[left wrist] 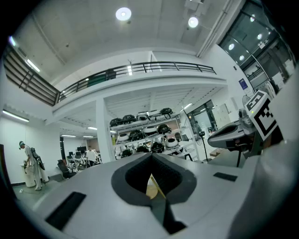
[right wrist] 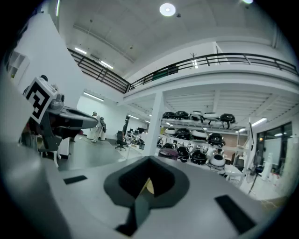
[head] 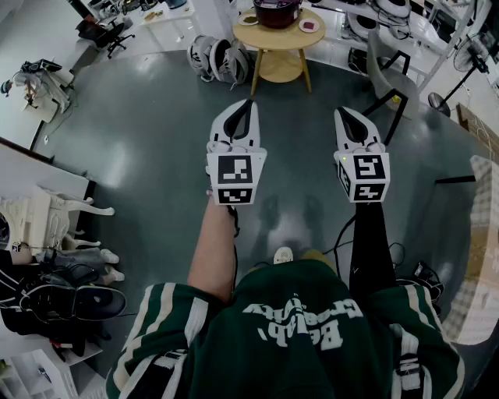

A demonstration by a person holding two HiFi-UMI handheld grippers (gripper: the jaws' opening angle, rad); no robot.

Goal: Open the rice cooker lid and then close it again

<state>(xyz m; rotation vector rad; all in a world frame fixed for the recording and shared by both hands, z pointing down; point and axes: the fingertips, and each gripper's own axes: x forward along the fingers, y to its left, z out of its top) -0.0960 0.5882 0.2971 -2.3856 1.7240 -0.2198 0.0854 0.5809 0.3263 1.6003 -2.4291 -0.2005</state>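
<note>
The dark red rice cooker point(head: 277, 12) stands, lid down, on a round wooden table point(head: 267, 40) at the far side of the room. Both grippers are held out level over the grey floor, well short of the table. My left gripper point(head: 248, 103) is shut with nothing between its jaws, and so is my right gripper point(head: 341, 111). In the left gripper view the closed tips point(left wrist: 152, 156) meet, with the right gripper point(left wrist: 233, 133) beside them. In the right gripper view the closed tips point(right wrist: 150, 159) point toward the cooker point(right wrist: 168, 152), small and distant.
Small dishes point(head: 310, 25) flank the cooker on the table. A grey chair point(head: 390, 74) stands right of it, white and black gear point(head: 218, 58) lies on the floor to its left. Shoes point(head: 74, 300) sit at the near left. Shelves of helmets point(left wrist: 145, 123) line the far wall.
</note>
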